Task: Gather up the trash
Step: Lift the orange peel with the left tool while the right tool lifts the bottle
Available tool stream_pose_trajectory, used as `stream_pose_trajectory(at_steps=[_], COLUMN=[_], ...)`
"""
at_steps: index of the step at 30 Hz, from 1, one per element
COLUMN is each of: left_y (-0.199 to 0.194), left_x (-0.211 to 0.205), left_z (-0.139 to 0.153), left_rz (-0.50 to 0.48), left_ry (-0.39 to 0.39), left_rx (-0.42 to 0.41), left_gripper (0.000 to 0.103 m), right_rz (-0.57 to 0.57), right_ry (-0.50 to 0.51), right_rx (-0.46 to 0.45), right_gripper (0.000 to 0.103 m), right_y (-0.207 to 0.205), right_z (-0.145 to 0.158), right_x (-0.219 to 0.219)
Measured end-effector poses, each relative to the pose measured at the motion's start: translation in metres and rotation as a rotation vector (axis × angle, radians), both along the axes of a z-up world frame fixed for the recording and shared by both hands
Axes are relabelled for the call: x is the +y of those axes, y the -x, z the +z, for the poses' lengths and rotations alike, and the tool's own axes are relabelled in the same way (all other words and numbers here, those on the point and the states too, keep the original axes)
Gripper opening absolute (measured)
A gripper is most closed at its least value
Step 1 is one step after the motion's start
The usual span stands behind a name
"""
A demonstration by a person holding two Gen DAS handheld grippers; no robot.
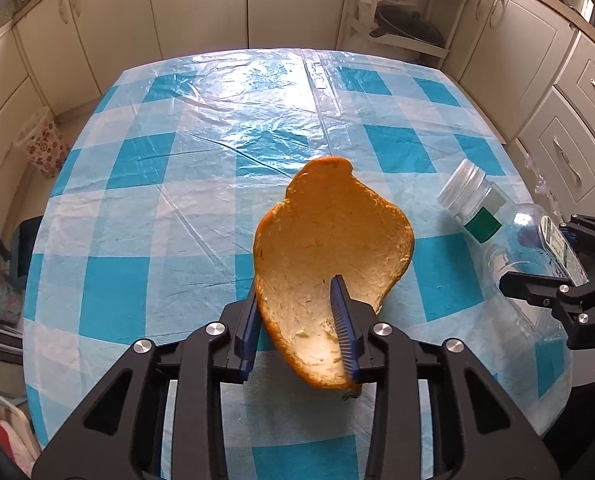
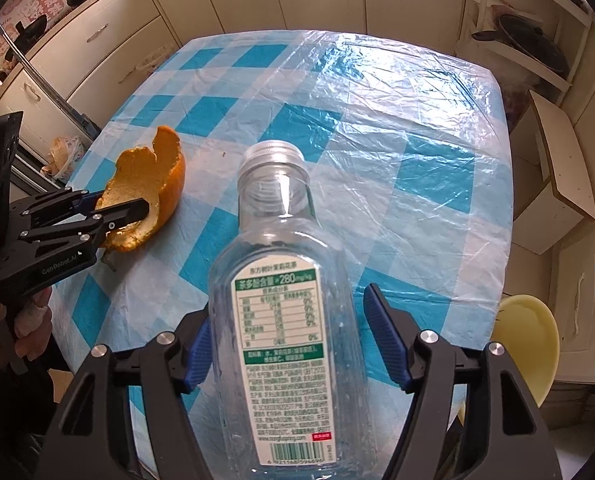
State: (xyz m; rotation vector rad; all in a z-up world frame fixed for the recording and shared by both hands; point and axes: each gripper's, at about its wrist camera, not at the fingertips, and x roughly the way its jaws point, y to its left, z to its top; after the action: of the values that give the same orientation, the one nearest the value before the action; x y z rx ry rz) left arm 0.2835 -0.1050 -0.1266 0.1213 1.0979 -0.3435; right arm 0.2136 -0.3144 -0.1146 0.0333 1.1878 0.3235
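Jaws on the left gripper (image 1: 301, 336) stand apart around the orange peel (image 1: 329, 268): one blue pad sits outside the rind at lower centre of the left wrist view, the other lies inside the cupped pith, and neither clearly presses. Those of the right gripper (image 2: 297, 344) are wide apart either side of the empty plastic bottle (image 2: 281, 312), with a clear gap at the right pad; whether the left pad touches the bottle wall I cannot tell.

Both pieces of trash lie on the checked tablecloth (image 2: 397, 128), the peel at middle left of the right wrist view, the bottle running from bottom centre up to its silver cap (image 2: 274, 151).

Judging by its look, the peel is light, curled and limp, likely to tear or fold; pinching the rind wall near its thicker lower edge seems safest. The bottle appears light but smooth and springy, so it may squirt out of a hard squeeze. Its labelled body (image 2: 279, 352) offers flatter faces than the neck, and is the better place to close on.
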Motion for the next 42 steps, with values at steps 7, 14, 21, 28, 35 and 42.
stream_pose_trajectory(at_steps=[7, 14, 21, 28, 35, 42], left_y=[0.004, 0.004, 0.008, 0.019, 0.033, 0.049], left_x=[-0.004, -0.005, -0.008, -0.019, -0.048, -0.115], left_z=[0.005, 0.006, 0.017, 0.042, 0.062, 0.067], left_rz=[-0.022, -0.029, -0.051, -0.078, -0.106, -0.155], left_ry=[-0.003, 0.002, 0.035, 0.165, 0.224, 0.263], left_rx=[-0.033, -0.028, -0.053, -0.058, -0.054, -0.031], left_gripper=[0.015, 0.012, 0.005, 0.005, 0.005, 0.005], right_rz=[0.015, 0.015, -0.034, -0.17, -0.391, -0.56], right_ry=[-0.014, -0.007, -0.088, -0.135, -0.021, 0.129], right_rx=[-0.002, 0.003, -0.038, -0.103, -0.066, 0.058], right_gripper=[0.059, 0.059, 0.056, 0.056, 0.056, 0.06], right_y=[0.006, 0.007, 0.008, 0.023, 0.05, 0.043], right_z=[-0.002, -0.002, 0.01, 0.032, 0.011, -0.046], right_x=[-0.001, -0.001, -0.016, -0.076, -0.168, -0.23])
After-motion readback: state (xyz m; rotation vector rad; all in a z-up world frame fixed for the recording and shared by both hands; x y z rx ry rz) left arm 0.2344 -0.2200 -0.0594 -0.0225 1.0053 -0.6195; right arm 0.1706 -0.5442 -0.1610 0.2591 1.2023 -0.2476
